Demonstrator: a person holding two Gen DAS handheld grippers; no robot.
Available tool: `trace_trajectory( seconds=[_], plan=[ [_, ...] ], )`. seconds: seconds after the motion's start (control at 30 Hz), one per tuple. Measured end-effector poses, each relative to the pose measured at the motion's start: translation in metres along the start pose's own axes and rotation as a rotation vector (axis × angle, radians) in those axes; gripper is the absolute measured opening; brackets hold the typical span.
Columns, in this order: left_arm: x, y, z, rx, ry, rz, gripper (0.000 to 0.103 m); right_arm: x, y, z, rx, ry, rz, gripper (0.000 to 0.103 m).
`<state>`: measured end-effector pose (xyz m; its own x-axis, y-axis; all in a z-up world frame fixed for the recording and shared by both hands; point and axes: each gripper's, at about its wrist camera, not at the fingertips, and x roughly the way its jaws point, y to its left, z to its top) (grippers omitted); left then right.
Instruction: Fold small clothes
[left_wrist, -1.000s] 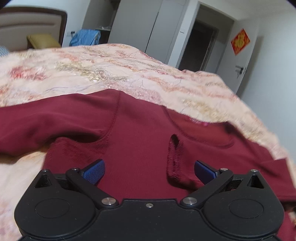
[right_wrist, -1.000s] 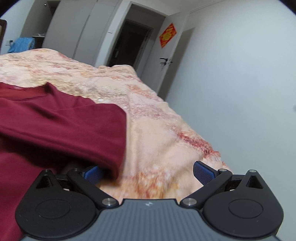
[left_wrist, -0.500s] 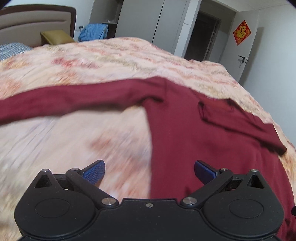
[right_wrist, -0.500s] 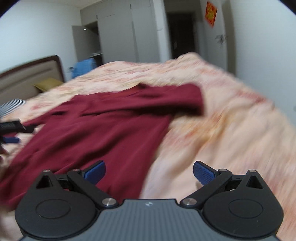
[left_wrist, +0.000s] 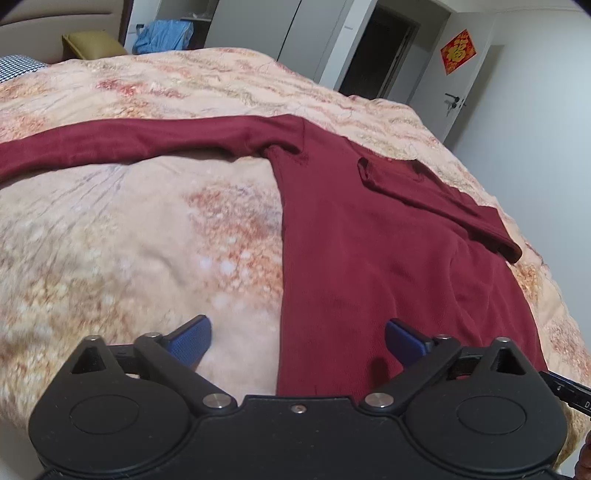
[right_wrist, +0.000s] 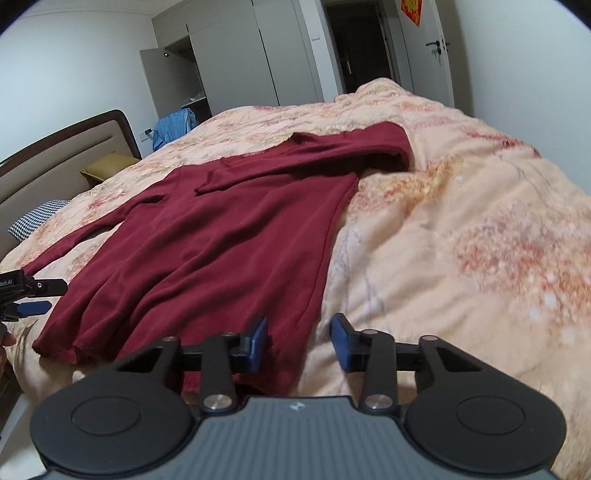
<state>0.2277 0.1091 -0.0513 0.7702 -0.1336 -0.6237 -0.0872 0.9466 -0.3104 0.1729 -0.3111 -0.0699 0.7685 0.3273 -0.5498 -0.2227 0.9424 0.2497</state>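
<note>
A maroon long-sleeved top lies flat on the bed. One sleeve stretches out to the left, and the other sleeve is folded across the chest. My left gripper hovers low over the hem's left corner with its jaws wide and just starting to close. The top's side edge runs between its fingers, untouched. My right gripper is at the hem's right corner, its jaws closing. The fabric's edge lies between its pads, which still stand apart from it. Each gripper shows at the edge of the other's view.
The peach floral bedspread covers the whole bed. A headboard, an olive pillow and a checked pillow are at the bed's head. Blue clothing, wardrobes, a dark doorway and a white door stand beyond.
Both grippers have drawn back from the shoulders and sleeves to the hem. The right sleeve now lies folded across the chest. The right jaws have narrowed a lot, the left only slightly.
</note>
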Motion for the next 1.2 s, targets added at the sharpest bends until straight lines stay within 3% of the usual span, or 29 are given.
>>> trace_trajectory(
  seconds=[0.13,0.2,0.3,0.37,0.4,0.47,0.8,1.0,1.1,1.2],
  plan=[
    [-0.008,0.0,-0.003,-0.006,0.013,-0.003,0.083,-0.004,0.0,-0.005,0.04,0.011,0.033,0.039],
    [-0.01,0.001,-0.003,-0.024,0.03,-0.015,0.075,-0.004,0.002,-0.007,0.036,0.016,0.036,0.031],
    [-0.01,0.0,-0.002,-0.039,0.057,-0.033,0.047,-0.003,0.006,-0.009,0.02,0.021,0.039,0.018],
    [-0.007,-0.004,-0.001,-0.036,0.105,-0.031,0.019,-0.004,0.008,-0.01,0.0,0.014,0.037,0.012],
    [-0.006,-0.006,-0.001,-0.025,0.11,-0.022,0.019,-0.006,0.008,-0.009,-0.005,0.011,0.038,0.011],
    [-0.009,-0.009,-0.001,-0.006,0.101,-0.013,0.005,-0.009,0.007,-0.008,0.007,0.002,0.048,0.009],
    [-0.043,-0.011,0.004,-0.019,0.038,0.006,0.003,-0.07,-0.007,0.013,-0.054,-0.067,-0.021,0.005],
    [-0.026,0.004,-0.01,-0.068,0.081,0.037,0.004,-0.062,-0.017,0.004,-0.078,0.0,-0.074,0.005],
    [-0.026,0.006,-0.009,-0.075,0.085,0.03,0.014,-0.049,-0.019,-0.004,-0.052,0.039,-0.078,0.006],
    [-0.025,0.009,-0.006,-0.094,0.081,0.014,0.032,-0.046,-0.019,-0.009,-0.048,0.038,-0.094,0.013]
  ],
)
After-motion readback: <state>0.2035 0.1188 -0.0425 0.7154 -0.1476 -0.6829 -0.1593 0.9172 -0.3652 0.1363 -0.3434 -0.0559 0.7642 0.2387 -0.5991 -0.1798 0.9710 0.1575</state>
